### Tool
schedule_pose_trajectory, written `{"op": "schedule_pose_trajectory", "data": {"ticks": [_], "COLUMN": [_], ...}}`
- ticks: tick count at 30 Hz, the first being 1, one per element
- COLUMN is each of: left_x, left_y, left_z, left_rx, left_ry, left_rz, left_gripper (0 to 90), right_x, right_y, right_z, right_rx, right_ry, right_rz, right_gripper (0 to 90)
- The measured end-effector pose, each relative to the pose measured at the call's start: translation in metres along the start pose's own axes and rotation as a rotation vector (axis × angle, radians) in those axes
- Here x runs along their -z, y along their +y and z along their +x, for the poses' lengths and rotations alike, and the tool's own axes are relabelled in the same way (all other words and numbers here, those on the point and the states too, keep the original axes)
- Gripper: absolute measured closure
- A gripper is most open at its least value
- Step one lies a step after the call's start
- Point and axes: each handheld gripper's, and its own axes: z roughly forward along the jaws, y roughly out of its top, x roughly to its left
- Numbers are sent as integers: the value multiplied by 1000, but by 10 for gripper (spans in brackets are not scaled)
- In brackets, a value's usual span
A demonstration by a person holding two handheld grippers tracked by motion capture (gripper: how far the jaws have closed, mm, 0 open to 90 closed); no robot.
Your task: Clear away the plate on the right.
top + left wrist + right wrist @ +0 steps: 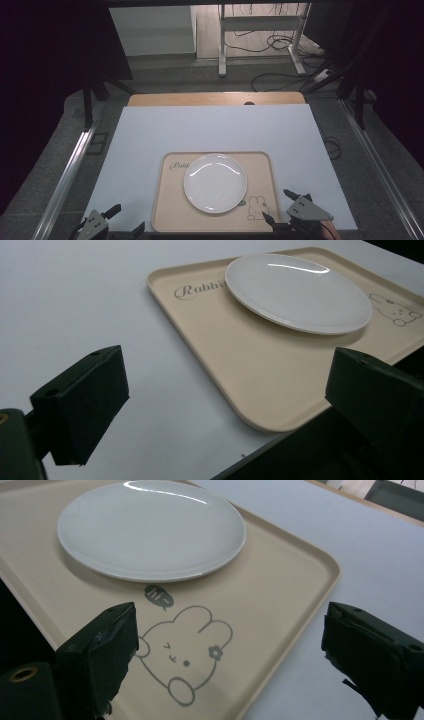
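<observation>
**Take the tray by both near corners**

The left gripper (117, 220) and right gripper (282, 206) hover at the worktop's (150, 135) near edge, fingers apart, empty. The beige rabbit tray (167, 210) lies between them; its white plate (215, 182) sits toward 12 o'clock. Judgement: grip both near corners evenly and keep the tray level, or the plate slides.
</observation>
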Motion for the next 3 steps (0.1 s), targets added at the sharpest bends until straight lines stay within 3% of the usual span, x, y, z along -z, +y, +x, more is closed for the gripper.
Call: {"op": "schedule_pose_trajectory", "data": {"ticks": [3], "left_x": [0], "left_y": [0], "left_z": [0], "left_rx": [2], "left_ry": [0], "left_rz": [0], "left_gripper": [31], "right_x": [1], "right_y": [-2], "right_z": [-2], "right_rx": [-12], "right_ry": [-2], "right_rz": [4], "right_gripper": [85]}}
